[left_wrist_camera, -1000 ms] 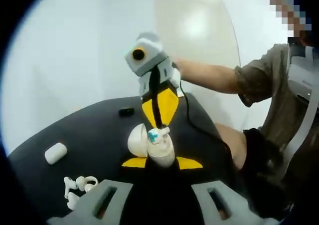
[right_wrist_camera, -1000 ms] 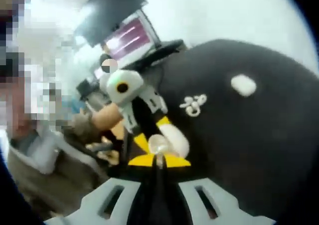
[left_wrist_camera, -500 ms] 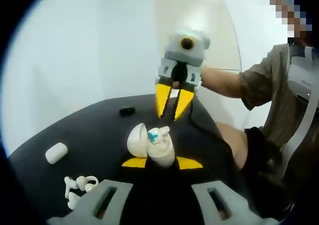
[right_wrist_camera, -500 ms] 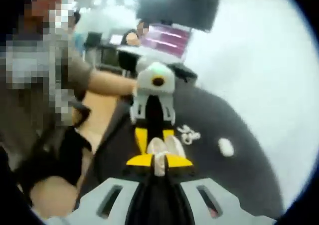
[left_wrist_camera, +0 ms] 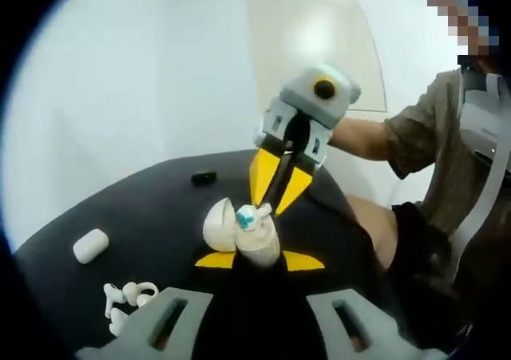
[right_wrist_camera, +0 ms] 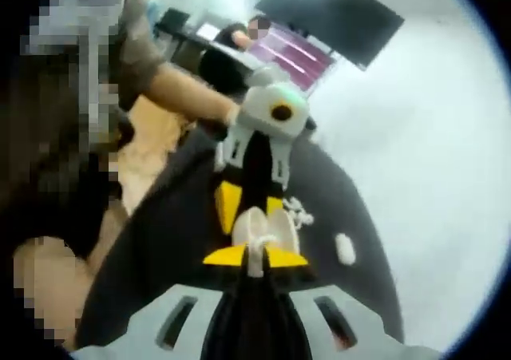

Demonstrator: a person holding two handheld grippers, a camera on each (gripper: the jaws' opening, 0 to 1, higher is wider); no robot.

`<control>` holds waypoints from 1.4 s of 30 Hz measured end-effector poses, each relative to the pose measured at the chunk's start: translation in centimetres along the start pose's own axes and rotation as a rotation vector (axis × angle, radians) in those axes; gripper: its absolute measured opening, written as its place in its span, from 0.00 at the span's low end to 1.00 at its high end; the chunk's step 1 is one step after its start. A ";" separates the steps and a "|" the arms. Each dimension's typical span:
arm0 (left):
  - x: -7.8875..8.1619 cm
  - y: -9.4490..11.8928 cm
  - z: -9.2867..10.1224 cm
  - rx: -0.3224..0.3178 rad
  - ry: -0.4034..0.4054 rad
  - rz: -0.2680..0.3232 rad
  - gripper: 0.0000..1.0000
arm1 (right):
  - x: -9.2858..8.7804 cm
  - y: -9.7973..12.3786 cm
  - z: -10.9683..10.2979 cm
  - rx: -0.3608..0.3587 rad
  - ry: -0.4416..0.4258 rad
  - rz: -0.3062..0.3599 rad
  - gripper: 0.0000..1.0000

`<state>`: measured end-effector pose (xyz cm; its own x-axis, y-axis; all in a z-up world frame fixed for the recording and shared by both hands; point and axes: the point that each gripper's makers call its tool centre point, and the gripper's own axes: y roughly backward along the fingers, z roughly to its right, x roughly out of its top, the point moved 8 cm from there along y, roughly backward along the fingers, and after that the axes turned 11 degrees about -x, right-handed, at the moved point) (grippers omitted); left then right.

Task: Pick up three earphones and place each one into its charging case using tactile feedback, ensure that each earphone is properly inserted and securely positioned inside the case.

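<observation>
Earphone (left_wrist_camera: 254,213), small, white and glossy with a teal mark on its stem, sits in the mouth of an open white egg-shaped charging case (left_wrist_camera: 243,234) held up above the round black worktop (left_wrist_camera: 152,208). The left gripper (left_wrist_camera: 259,259) has its yellow-tipped jaws clamped on the case's lower body. The right gripper (left_wrist_camera: 278,192), seen in the left gripper view, hovers just above and behind the earphone with its yellow jaws slightly apart, holding nothing that can be made out. In the right gripper view its own jaws look nearly together just at the case's mouth; contact cannot be confirmed. A loose cluster of white earphones (left_wrist_camera: 124,298) lies near the worktop's edge, a closed white pill-shaped case (left_wrist_camera: 89,245) just beyond them, and a small black object (left_wrist_camera: 203,179) farther back.

The earphone is judged light, rigid and slippery; a gentle pinch on the stem, or a light press on its top, should seat it without tipping the case. The person's sleeve (left_wrist_camera: 427,120) shows at right.
</observation>
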<state>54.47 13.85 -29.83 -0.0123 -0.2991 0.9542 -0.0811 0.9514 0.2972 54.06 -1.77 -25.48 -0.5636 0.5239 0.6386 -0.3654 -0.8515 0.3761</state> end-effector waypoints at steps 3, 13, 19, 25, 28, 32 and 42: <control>0.0 0.0 0.0 -0.002 -0.002 0.001 0.17 | 0.1 0.1 0.4 0.017 -0.079 -0.002 0.07; 0.0 -0.1 0.2 0.001 -0.032 -0.010 0.17 | -1.1 0.3 2.7 0.200 -0.661 0.033 0.07; 0.0 -0.1 0.2 0.002 -0.039 -0.012 0.17 | -1.1 -0.2 2.7 0.330 -0.747 0.036 0.07; 0.0 -0.1 0.3 0.001 -0.051 -0.013 0.17 | -1.3 -1.4 2.4 0.401 -0.757 -0.059 0.06; 0.0 -0.1 0.3 0.001 -0.051 -0.013 0.17 | -1.1 -1.4 2.6 0.415 -0.747 -0.064 0.06; 0.1 -0.2 0.3 0.001 -0.051 -0.013 0.16 | -1.1 -1.2 2.5 0.453 -0.783 -0.040 0.06; 0.1 -0.2 0.3 0.001 -0.051 -0.014 0.16 | -1.2 -0.7 2.7 0.471 -0.799 0.008 0.06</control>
<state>54.16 13.61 -29.80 -0.0622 -0.3154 0.9469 -0.0824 0.9472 0.3100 56.98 -1.84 -24.65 0.1775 0.4963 0.8498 0.0735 -0.8678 0.4914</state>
